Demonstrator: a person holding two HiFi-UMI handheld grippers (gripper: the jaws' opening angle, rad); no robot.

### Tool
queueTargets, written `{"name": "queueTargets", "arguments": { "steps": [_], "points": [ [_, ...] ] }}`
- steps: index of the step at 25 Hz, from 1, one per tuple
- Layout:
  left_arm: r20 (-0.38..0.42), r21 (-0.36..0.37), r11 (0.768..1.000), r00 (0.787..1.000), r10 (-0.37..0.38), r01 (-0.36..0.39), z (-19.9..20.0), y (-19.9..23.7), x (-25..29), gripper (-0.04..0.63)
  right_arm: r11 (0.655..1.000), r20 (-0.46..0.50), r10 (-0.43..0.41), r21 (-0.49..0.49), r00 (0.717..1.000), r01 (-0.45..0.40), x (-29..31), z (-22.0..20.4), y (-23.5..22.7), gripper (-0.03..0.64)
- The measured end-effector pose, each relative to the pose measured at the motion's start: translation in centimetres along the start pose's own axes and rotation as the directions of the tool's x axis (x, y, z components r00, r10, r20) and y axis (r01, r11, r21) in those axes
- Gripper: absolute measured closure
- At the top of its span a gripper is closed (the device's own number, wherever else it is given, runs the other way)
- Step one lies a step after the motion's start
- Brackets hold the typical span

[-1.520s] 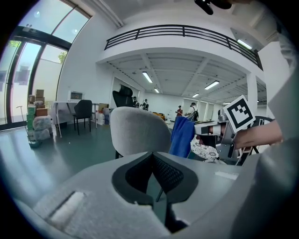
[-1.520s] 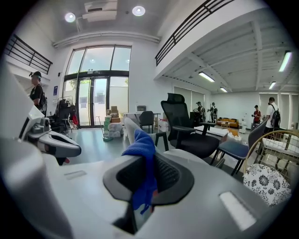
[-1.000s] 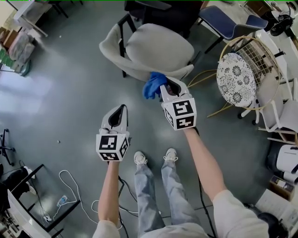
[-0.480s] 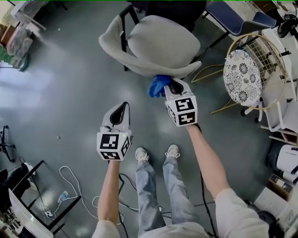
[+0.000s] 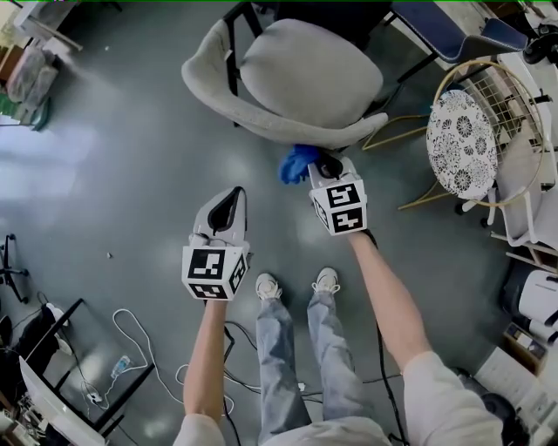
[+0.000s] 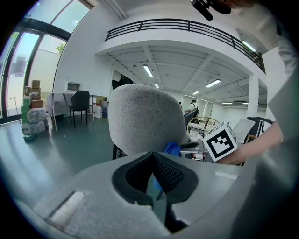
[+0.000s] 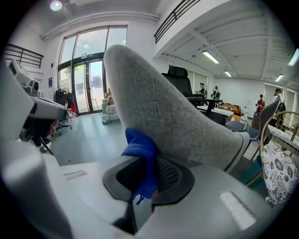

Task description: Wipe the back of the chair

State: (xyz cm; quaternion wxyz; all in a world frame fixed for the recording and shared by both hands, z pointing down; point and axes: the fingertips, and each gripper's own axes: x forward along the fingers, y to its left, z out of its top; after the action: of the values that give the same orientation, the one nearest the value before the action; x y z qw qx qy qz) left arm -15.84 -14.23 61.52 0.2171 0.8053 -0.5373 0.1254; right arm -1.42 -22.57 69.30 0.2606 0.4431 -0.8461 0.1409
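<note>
A grey upholstered chair [image 5: 305, 78] stands in front of me, its curved back [image 5: 288, 132] facing me. My right gripper [image 5: 321, 165] is shut on a blue cloth [image 5: 296, 162] and presses it against the lower part of the chair back [image 7: 177, 116]. The blue cloth [image 7: 142, 154] hangs bunched between the jaws and touches the grey fabric. My left gripper [image 5: 228, 202] hangs lower left, apart from the chair, shut with nothing in it. From the left gripper view I see the chair back [image 6: 145, 119], the cloth [image 6: 173, 148] and the right gripper's marker cube [image 6: 219, 142].
A wire-frame chair with a patterned round cushion [image 5: 460, 144] stands at the right. A blue chair [image 5: 445, 26] is at the back right. Cables [image 5: 131, 348] and a desk edge lie at the lower left. My shoes [image 5: 296, 286] stand on the grey floor [image 5: 113, 174].
The right gripper with the cloth has slid a little to the right along the chair back. The left gripper has barely moved.
</note>
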Motion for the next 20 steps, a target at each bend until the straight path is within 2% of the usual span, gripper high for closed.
{"name": "queueTargets", "arguments": {
  "steps": [13,20],
  "points": [
    [-0.005,-0.002,1.000,1.000,-0.008,0.008,-0.1,0.3,0.5,0.591,1.000,-0.076,0.007,0.015,0.997,-0.006,2.8,-3.3,0.1,0.578],
    [-0.001,0.009,1.000,1.000,-0.018,0.018,-0.1,-1.0,-0.2,0.591,1.000,-0.016,-0.003,-0.022,1.000,0.003,-0.5,-2.6,0.7,0.578]
  ]
}}
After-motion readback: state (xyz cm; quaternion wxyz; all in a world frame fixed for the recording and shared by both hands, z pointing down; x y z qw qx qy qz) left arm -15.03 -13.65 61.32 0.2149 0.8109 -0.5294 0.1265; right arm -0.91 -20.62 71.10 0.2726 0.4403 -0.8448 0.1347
